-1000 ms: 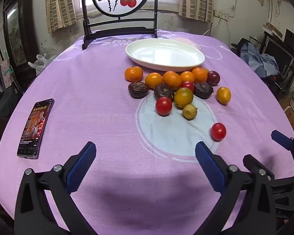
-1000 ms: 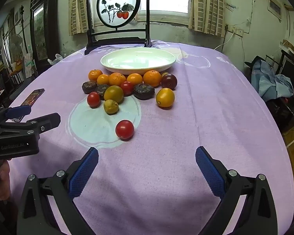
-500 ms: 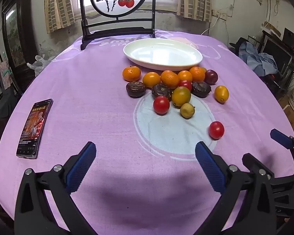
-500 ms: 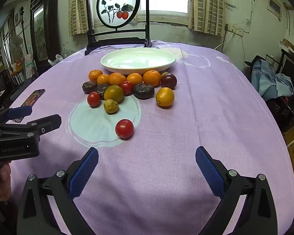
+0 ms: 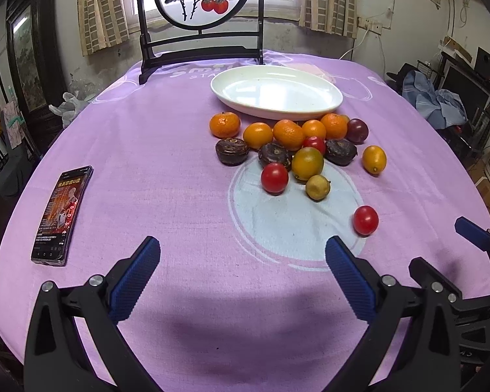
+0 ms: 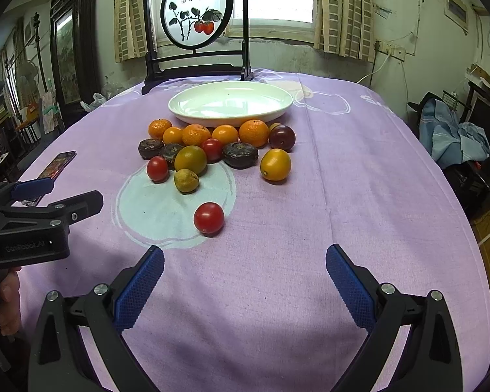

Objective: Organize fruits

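Observation:
A white oval plate (image 5: 330,106) (image 6: 179,111) stands empty at the far side of the purple tablecloth. In front of it lies a cluster of fruit: several oranges (image 5: 224,125) (image 6: 253,132), dark brown fruits (image 5: 232,151) (image 6: 240,155), red tomatoes (image 5: 274,178) (image 6: 157,168) and yellow-green fruits (image 5: 307,163) (image 6: 190,159). One red tomato (image 5: 365,220) (image 6: 208,218) lies apart, nearest me. My left gripper (image 5: 241,261) is open and empty, short of the fruit. My right gripper (image 6: 245,266) is open and empty, just behind the lone tomato.
A phone (image 5: 62,214) (image 6: 54,168) lies on the cloth at the left. A dark wooden stand with a round painted screen (image 5: 199,16) (image 6: 196,26) stands behind the plate. The table edge falls away at the right, with clutter beyond it.
Both grippers have stayed open and nearly still. The left view has shifted very slightly.

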The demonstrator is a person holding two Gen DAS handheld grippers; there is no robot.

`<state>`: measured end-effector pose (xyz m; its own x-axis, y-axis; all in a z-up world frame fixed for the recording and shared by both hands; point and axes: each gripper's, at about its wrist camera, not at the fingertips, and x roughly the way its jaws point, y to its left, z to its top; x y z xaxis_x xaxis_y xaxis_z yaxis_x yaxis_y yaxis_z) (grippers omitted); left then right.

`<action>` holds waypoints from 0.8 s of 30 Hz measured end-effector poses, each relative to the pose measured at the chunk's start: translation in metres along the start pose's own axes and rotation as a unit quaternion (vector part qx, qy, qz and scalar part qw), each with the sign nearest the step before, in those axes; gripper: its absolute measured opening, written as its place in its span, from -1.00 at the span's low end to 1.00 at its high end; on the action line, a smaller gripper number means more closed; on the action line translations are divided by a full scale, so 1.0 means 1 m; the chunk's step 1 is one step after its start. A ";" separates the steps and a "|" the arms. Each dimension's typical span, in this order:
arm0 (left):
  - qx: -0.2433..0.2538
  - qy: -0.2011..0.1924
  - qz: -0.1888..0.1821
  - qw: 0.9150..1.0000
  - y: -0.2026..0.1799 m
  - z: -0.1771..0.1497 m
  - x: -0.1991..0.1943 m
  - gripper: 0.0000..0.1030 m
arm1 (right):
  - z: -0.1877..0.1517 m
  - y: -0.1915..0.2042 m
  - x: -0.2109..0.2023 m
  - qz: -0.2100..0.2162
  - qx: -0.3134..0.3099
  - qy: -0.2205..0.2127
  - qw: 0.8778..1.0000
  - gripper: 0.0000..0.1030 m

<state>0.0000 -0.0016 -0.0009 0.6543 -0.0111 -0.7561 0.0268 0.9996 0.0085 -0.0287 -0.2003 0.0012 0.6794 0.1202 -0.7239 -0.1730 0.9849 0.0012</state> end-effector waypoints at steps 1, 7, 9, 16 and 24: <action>0.000 0.000 0.000 1.000 0.000 0.000 0.000 0.92 | 0.000 0.000 0.000 0.000 0.000 0.000 1.000 0.93; 0.000 0.000 0.001 1.000 0.001 0.001 0.000 0.92 | -0.001 0.000 0.001 0.000 0.000 0.000 1.000 0.93; 0.000 0.000 0.000 1.000 0.001 0.001 0.000 0.92 | -0.001 0.001 0.001 0.000 0.000 0.000 1.000 0.93; 0.000 0.001 -0.001 1.000 0.001 0.002 0.001 0.92 | -0.001 0.000 0.001 0.000 0.002 0.000 1.000 0.93; 0.000 0.000 0.000 1.000 0.001 0.002 0.001 0.92 | -0.001 0.001 0.001 0.001 0.000 -0.001 1.000 0.93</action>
<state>0.0017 -0.0009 -0.0001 0.6543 -0.0119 -0.7562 0.0274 0.9996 0.0080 -0.0288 -0.1997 -0.0001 0.6808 0.1226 -0.7221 -0.1740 0.9847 0.0030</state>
